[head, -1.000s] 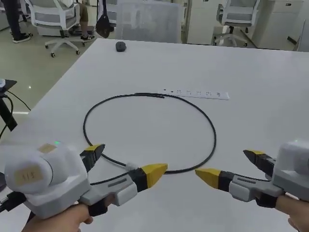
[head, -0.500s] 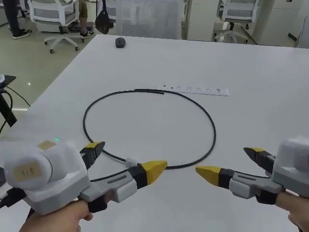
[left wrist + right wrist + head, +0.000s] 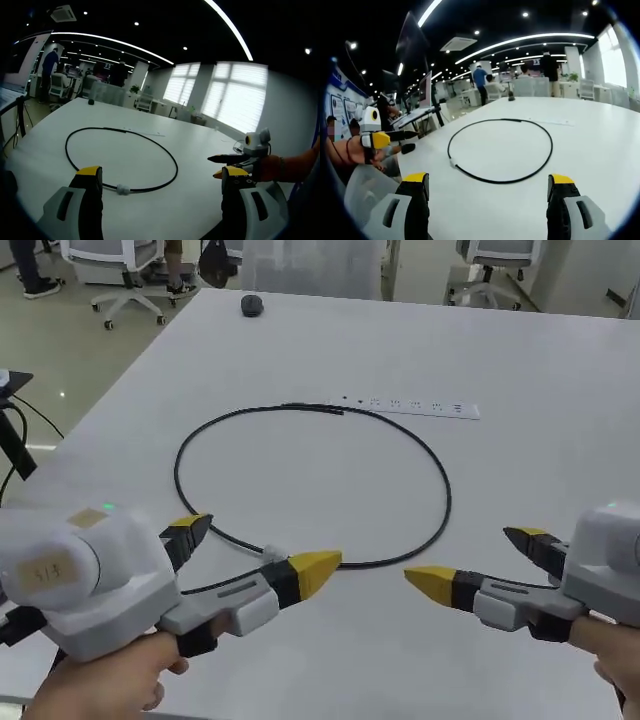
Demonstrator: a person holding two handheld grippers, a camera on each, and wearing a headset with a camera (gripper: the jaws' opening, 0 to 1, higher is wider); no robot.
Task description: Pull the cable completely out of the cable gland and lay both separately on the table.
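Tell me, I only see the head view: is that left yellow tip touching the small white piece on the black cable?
Observer: No. The left gripper view shows the cable gland lying on the table between the left gripper's open fingers, apart from both.
Operator: Any windows in there?
Observer: That view shows large bright windows beyond the table.
Operator: Anyone else around?
Observer: The right gripper view shows a person in blue standing far back.

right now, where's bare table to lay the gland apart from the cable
Bare: the table inside the cable loop, the wide stretch right of the loop, and the far part between the white strip and the mouse. Crowded: the near edge, where the gland sits on the cable at the open left gripper, the right gripper beside it.
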